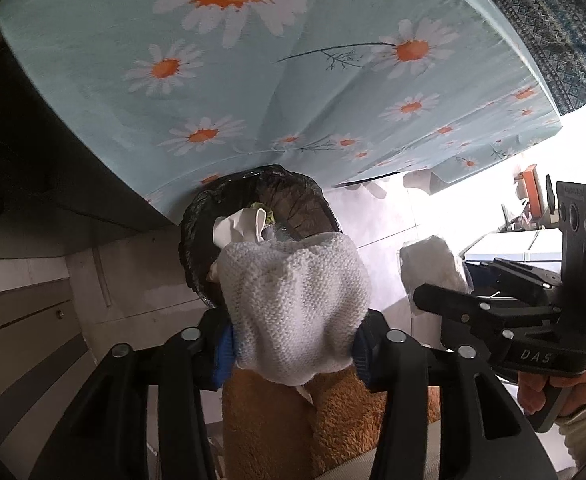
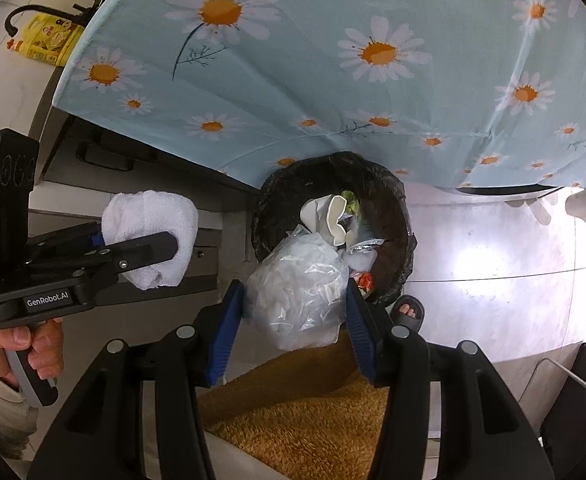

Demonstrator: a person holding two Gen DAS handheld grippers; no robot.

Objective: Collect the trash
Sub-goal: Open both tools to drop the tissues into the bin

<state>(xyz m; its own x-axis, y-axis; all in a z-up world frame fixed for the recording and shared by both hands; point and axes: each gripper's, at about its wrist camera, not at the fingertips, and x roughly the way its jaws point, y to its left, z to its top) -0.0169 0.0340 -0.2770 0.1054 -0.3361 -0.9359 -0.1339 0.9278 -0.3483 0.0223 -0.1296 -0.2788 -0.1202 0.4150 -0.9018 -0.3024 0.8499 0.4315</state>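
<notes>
Biggest thing in both views is the light blue tablecloth printed with white and orange daisies (image 2: 333, 92), hanging down over the table edge and filling the top half of each frame. Below it there's pale glossy tiled floor (image 2: 493, 264) with a bright glare patch on it.

Right at the hem of the cloth sits the round trash bin lined with a black plastic bag (image 2: 389, 200). It already has stuff inside: a crumpled white paper cup (image 2: 333, 216), something green behind it and some clear wrapper bits.

Next down is a fuzzy golden-brown fabric surface (image 2: 313, 412) at the bottom of the frames, under both tools, and a foot in a dark slide sandal (image 2: 407, 312) just beside the bin.

The right gripper (image 2: 297, 300) has its blue-padded jaws clamped on a crumpled clear plastic bag (image 2: 297, 292), held over the near rim of the bin. The left gripper (image 1: 293, 344) is squeezed onto a wadded white knit cloth (image 1: 297, 304); from its own camera the wad sits in front of the bin opening, but in the right wrist view it's off to the bin's left side, not over it.

A hand (image 2: 17, 344) in a cream sleeve holds the left tool's grip.
</notes>
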